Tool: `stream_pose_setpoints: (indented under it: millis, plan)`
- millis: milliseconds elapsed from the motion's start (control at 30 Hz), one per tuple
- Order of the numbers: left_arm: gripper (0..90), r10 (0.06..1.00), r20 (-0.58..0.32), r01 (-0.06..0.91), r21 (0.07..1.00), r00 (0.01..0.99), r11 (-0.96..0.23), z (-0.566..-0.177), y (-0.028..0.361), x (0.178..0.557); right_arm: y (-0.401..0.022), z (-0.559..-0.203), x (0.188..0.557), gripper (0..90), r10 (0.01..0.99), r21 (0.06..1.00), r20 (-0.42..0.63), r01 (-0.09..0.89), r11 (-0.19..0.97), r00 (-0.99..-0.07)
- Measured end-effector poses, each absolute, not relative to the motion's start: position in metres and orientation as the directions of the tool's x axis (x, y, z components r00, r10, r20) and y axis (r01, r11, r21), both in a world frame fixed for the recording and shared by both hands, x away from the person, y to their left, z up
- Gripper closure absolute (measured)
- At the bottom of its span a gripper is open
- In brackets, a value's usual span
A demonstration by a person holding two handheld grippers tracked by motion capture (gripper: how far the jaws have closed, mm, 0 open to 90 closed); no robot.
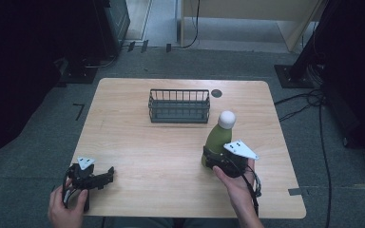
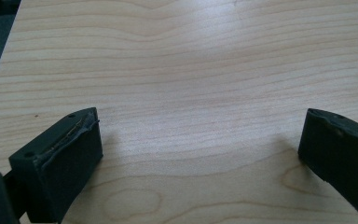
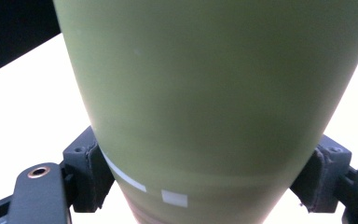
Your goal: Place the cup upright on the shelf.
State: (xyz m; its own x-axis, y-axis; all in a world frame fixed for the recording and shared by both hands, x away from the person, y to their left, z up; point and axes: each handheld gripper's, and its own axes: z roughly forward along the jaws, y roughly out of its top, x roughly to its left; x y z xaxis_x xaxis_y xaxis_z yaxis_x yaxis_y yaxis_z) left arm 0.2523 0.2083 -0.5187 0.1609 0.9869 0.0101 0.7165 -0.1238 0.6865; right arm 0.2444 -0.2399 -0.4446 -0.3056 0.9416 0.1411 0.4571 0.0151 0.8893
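Pale wooden table: right gripper clamps the smooth, likely slippery green bottle low on its body, left gripper gapes empty.

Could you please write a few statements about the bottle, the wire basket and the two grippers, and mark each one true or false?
1. The right gripper has its jaws closed on the green bottle. True.
2. The green bottle lies inside the wire basket. False: it is outside the basket, nearer the person, held by the right gripper.
3. The left gripper holds nothing, with its jaws spread over bare table. True.
4. The bottle has a black cap. False: its cap is white.
5. The wire basket sits at the table's near edge. False: it sits toward the far edge.
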Motion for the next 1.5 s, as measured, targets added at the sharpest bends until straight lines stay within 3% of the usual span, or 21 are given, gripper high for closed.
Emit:
stream_pose_setpoints:
  millis: [1500]
  plan:
    - [0.0,0.987,0.008,0.715,0.688,0.159,-0.121,-0.519,0.208,0.252,-0.212,-0.372,0.322,20.5,0.931,0.925,0.093,0.377,0.051,-0.353]
